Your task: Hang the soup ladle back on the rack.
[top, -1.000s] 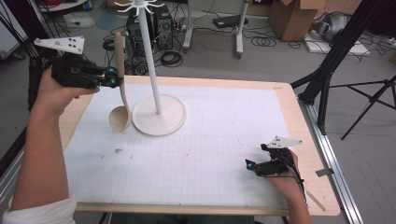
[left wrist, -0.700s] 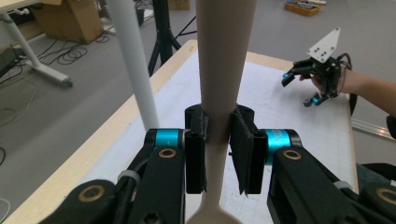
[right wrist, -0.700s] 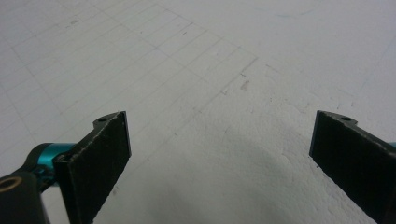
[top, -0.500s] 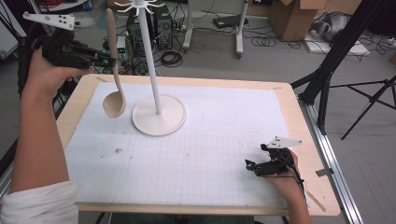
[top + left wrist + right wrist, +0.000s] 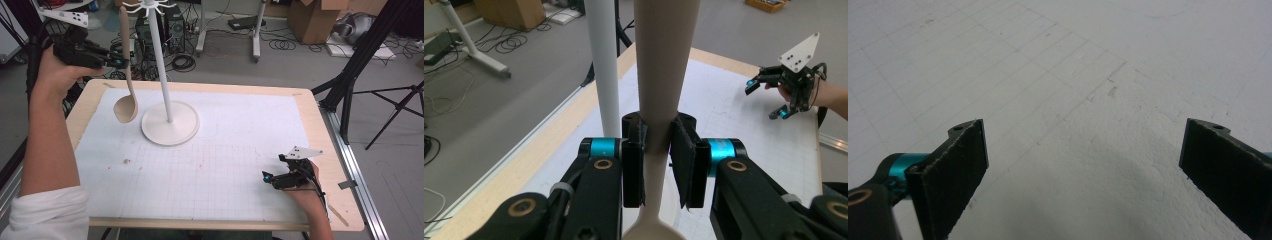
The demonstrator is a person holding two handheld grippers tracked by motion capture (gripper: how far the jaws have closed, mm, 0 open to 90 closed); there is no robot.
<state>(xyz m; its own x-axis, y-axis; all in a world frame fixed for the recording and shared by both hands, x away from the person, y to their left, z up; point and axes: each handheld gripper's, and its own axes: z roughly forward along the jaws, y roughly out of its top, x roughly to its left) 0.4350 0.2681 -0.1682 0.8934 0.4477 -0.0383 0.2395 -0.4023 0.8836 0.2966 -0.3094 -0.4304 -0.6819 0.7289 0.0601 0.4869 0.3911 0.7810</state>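
While left gripper (image 5: 657,160) clamps wooden spoon (image 5: 126,75) mid-handle, bowl hanging over table's (image 5: 320,125) far-left corner: looks light, stiff, smooth. Right gripper (image 5: 1083,165) wide open, empty.

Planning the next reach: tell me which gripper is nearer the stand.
Left. The left gripper holds the spoon up beside the stand; the right gripper rests across the table, open.

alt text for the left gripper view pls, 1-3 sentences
The left gripper has its two black jaws shut on the handle of a beige wooden spoon, which stands upright with its bowl down. A white stand pole rises just behind it. Farther off, over the white gridded mat, a hand holds the right gripper.
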